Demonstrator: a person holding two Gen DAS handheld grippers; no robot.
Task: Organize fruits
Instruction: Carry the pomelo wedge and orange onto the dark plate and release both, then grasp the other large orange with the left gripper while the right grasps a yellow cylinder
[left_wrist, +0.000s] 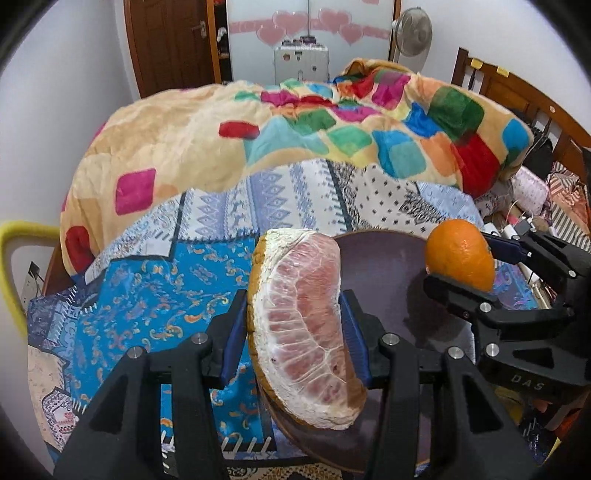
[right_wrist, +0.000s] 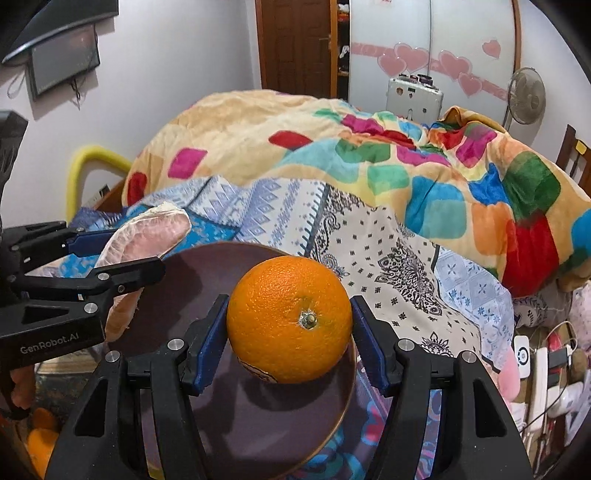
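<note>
My left gripper (left_wrist: 295, 328) is shut on a big peeled pomelo wedge (left_wrist: 306, 325) with pink flesh and white pith, held over the left edge of a dark purple-brown plate (left_wrist: 380, 266). My right gripper (right_wrist: 288, 332) is shut on an orange (right_wrist: 290, 317), its stem end facing the camera, above the same plate (right_wrist: 207, 280). In the left wrist view the orange (left_wrist: 460, 253) and the right gripper (left_wrist: 476, 271) show at the right. In the right wrist view the pomelo wedge (right_wrist: 147, 232) and the left gripper (right_wrist: 110, 253) show at the left.
The plate lies on a bed with patterned blue and white sheets (left_wrist: 155, 280). A bulky colourful blanket (left_wrist: 295, 133) is heaped behind it. More oranges (right_wrist: 40, 439) lie low at the left. Chargers and cables (right_wrist: 543, 365) clutter the right side. A wooden headboard (left_wrist: 517, 96) stands at the right.
</note>
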